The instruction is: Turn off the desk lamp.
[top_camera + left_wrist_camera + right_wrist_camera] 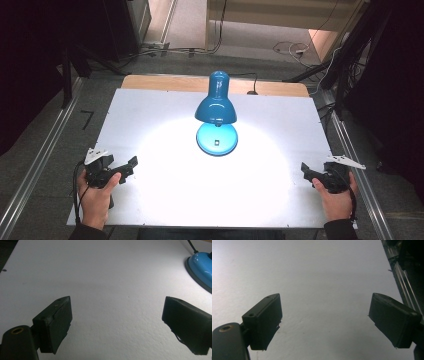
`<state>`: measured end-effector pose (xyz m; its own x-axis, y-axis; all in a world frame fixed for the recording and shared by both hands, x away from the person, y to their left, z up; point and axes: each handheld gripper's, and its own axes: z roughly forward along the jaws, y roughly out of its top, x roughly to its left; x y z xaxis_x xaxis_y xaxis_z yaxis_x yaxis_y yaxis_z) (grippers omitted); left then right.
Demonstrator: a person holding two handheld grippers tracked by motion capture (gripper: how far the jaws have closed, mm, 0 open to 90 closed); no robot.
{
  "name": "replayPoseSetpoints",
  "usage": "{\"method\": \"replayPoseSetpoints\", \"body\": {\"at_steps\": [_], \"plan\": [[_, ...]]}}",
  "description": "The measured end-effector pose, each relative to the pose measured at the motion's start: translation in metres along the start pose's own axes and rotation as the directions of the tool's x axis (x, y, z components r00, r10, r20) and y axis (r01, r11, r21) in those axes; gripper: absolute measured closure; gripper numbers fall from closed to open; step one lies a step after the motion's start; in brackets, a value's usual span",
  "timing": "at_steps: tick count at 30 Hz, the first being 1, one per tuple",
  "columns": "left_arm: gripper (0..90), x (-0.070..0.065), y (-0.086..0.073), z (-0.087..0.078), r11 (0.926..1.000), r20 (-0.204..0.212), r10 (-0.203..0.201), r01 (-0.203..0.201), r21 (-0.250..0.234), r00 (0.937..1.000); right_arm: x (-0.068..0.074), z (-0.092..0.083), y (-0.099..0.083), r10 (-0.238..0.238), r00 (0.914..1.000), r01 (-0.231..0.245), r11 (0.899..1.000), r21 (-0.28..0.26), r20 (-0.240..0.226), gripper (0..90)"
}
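A glossy blue desk lamp (216, 105) stands lit on its round blue base (217, 139) at the middle back of the white table (165, 115), throwing a bright pool of light in front of it. The base's edge (201, 267) also appears at the upper right of the left gripper view. My left gripper (131, 165) rests in a hand near the table's front left, open, nothing between its jaws (116, 322). My right gripper (306, 171) sits in the other hand at the front right edge, open and empty (324, 320).
A black cable (252, 82) runs off the back of the table from the lamp. Metal rails (45, 150) flank the table on both sides; the right rail (404, 282) lies close beside my right gripper. Cables and dark stands clutter the floor behind.
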<state>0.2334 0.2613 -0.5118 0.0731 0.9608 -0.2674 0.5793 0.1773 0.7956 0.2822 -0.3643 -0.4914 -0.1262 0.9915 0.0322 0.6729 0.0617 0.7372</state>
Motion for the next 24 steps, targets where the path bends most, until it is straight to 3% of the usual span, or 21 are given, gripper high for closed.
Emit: {"method": "replayPoseSetpoints", "body": {"at_steps": [6,24], "plan": [[9.9,0.0,0.0,0.0,1.0,-0.002,0.001,-0.001,0.002,1.0,0.012,-0.004,0.006,-0.004,0.9976,0.003,1.0,-0.014,-0.069,12.3],[9.9,0.0,0.0,-0.001,1.0,-0.001,0.003,-0.003,0.0,1.0,0.039,0.003,0.016,-0.059,0.9926,0.057,0.998,-0.023,-0.106,12.4]]}}
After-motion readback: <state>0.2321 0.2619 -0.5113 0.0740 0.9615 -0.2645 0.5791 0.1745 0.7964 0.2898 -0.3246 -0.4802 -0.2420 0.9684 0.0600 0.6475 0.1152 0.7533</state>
